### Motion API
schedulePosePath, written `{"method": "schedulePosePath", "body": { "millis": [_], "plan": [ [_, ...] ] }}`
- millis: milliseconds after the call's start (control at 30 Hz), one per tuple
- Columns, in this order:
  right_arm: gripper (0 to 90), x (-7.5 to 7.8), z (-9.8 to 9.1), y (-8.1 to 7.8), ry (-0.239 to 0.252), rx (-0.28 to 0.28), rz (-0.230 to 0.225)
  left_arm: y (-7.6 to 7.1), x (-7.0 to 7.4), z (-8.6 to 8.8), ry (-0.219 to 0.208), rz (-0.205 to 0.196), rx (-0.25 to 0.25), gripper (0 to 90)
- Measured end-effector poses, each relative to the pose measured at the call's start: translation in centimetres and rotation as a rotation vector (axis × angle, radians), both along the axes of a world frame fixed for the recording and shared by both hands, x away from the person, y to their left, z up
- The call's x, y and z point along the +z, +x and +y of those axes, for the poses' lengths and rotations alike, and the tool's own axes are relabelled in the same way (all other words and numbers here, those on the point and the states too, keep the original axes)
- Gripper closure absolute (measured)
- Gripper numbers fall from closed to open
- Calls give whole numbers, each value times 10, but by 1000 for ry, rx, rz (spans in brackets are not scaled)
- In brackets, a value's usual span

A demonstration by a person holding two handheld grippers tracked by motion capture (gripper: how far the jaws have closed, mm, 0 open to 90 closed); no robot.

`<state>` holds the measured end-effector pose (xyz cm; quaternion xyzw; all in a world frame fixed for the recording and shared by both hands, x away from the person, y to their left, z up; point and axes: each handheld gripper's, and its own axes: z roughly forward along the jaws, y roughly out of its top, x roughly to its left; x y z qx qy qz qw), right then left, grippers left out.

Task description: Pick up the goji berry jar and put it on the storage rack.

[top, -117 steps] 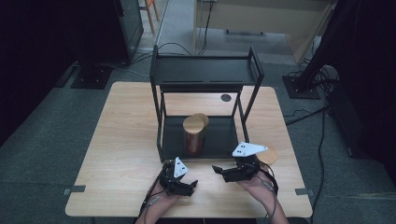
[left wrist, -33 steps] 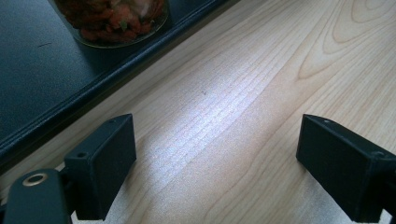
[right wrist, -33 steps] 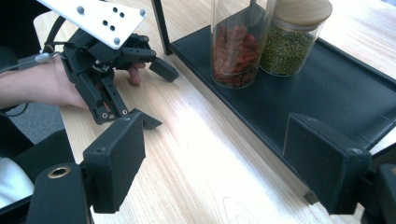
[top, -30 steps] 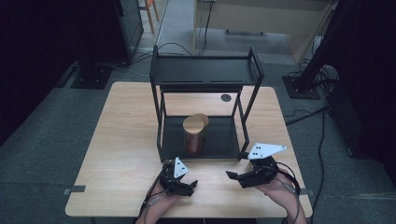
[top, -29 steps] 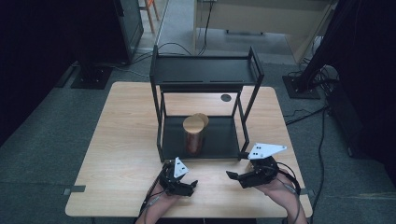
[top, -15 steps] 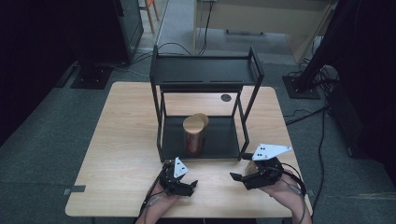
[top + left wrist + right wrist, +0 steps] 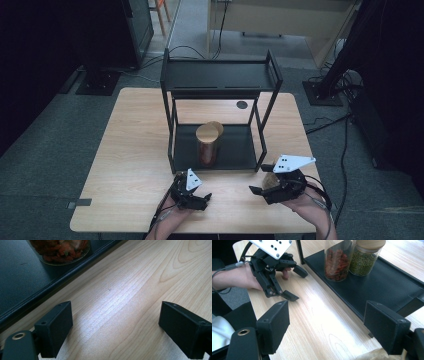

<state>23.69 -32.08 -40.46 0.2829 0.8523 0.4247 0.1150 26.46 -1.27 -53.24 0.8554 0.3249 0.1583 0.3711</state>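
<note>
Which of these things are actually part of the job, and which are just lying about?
Part of the job:
- jar of red bits
- jar of green beans
- black shelf
- left gripper, open
- right gripper, open

Lying about:
- floor cables
- dark round hole in the table

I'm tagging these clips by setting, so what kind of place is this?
Probably a lab or workshop rigged for recording, not a home. A bare wooden table stands on grey carpet with cables trailing to dark stands. On it sits a black two-tier rack holding two jars, and a person holds tongs.
</note>
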Motion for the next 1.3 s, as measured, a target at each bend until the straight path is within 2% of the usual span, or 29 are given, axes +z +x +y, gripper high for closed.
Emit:
{"method": "schedulePosePath", "body": {
  "millis": [700,1300],
  "plan": [
    [210,9,-21,-6,22,-12,-29,0,0,0,0,1,0,122],
    [210,15,-37,-12,8,-53,-54,0,0,0,-1,1,0,122]
  ]
}}
